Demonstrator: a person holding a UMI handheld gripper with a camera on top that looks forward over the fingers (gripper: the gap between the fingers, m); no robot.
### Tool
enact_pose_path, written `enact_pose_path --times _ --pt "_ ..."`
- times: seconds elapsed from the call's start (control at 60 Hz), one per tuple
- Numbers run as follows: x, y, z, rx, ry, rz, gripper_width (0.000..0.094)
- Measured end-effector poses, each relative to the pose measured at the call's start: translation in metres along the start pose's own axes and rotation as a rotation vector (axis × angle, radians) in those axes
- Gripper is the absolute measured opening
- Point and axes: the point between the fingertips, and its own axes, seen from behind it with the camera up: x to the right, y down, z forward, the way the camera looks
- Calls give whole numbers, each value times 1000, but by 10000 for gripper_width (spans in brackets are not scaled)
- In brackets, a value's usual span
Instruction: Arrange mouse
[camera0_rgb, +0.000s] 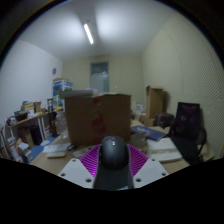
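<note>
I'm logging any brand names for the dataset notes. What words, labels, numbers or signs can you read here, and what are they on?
No text can be read.
Mouse, held between the claw fingers: no logo shows on its dark back.
Cardboard box beyond it: any print is too blurred to read.
Papers on the desk: too small to read.

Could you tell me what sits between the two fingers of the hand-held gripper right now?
In the gripper view, a dark mouse sits between the pink-padded fingers of the hand-held gripper, with a cardboard box beyond it.
</note>
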Motion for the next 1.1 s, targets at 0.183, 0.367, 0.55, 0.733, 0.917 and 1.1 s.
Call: enact_pose_path --times 0.183,0.367,0.55,0.733,0.917,1.1 --pt "-56 88 40 -216 -83 -47 377" --pt "-57 135 47 -334 -67 -58 380" --pt "-51 161 44 -425 -53 -86 385" --pt "-50 166 43 -430 -59 -141 446" --pt "-48 169 41 -460 -69 -47 675" --pt "-50 151 14 -389 -159 -28 853"
